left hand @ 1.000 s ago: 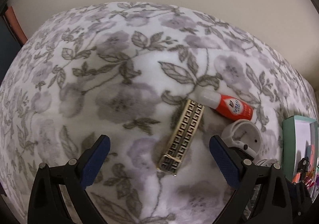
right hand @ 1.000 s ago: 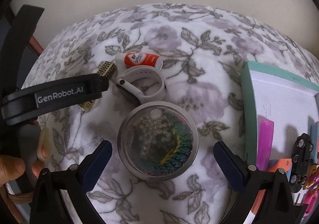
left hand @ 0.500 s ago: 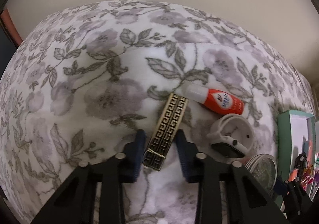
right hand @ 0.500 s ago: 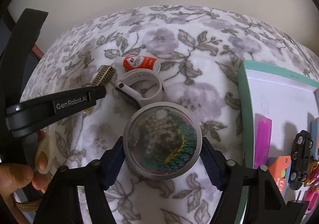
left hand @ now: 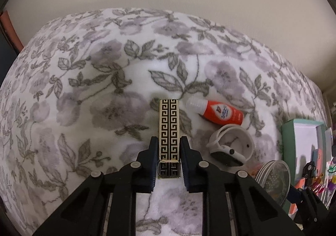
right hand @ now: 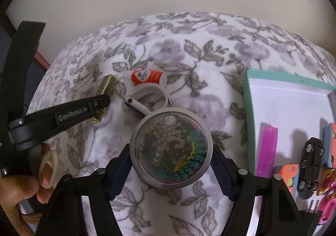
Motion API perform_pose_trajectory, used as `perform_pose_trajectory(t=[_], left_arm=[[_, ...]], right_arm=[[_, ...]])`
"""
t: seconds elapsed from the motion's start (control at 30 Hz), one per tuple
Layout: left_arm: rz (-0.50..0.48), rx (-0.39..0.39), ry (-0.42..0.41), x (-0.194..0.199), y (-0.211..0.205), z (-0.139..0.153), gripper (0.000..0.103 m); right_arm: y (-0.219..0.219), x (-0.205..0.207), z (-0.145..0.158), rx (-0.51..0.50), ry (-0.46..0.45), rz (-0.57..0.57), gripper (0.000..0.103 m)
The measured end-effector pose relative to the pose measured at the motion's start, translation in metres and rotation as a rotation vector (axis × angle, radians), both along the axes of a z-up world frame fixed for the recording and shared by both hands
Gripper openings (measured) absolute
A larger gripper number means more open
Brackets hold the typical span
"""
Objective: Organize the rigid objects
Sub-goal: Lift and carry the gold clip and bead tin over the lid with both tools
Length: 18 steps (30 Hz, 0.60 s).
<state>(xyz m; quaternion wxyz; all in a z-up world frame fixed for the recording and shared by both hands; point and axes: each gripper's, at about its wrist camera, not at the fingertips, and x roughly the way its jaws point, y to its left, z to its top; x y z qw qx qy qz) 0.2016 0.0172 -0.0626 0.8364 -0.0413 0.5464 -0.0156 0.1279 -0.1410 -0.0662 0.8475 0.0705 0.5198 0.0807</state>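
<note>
Surface: floral grey-and-white plush blanket (left hand: 88, 93) lay over a rounded bed or cushion, with a plain beige wall behind its far edge.
Left tool: left gripper (left hand: 169, 160) had its jaws closing on the gold-and-black key-patterned rectangular case (left hand: 169, 129), pads on both long sides near the case's near end.
Right tool: right gripper (right hand: 171, 164) was pinching the round metal-rimmed tin with a clear lid over beads (right hand: 171, 147), pads on opposite sides of its rim.
Case location: middle of the blanket, pointing toward the far edge.
Neighbours: orange-and-white small plastic bottle (left hand: 218, 111) and white looped wristwatch (left hand: 230, 147) lay just beside the case, toward the right edge.
Handling, case: probably stiff, light and glossy; a hold nearer its middle would likely tilt less.
Handling, tin: likely rigid but smooth-walled; its clear lid may be loose, so keeping it level seemed wise.
Destination: teal-rimmed white tray (right hand: 247, 97) at the blanket's right edge, already holding a black toy car (right hand: 310, 162) and a pink stick (right hand: 266, 150).
Open room: bare white floor at the tray's far end; the blanket's left side was free.
</note>
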Motion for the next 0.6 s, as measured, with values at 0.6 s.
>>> perform_pose_trajectory(t=[0.6], left_arm=[[-0.044,-0.077,-0.244,-0.022,-0.022,0.109,0.021]], right_arm=[[-0.050,-0.017,0.081,-0.008,-0.179,-0.103,0.075]])
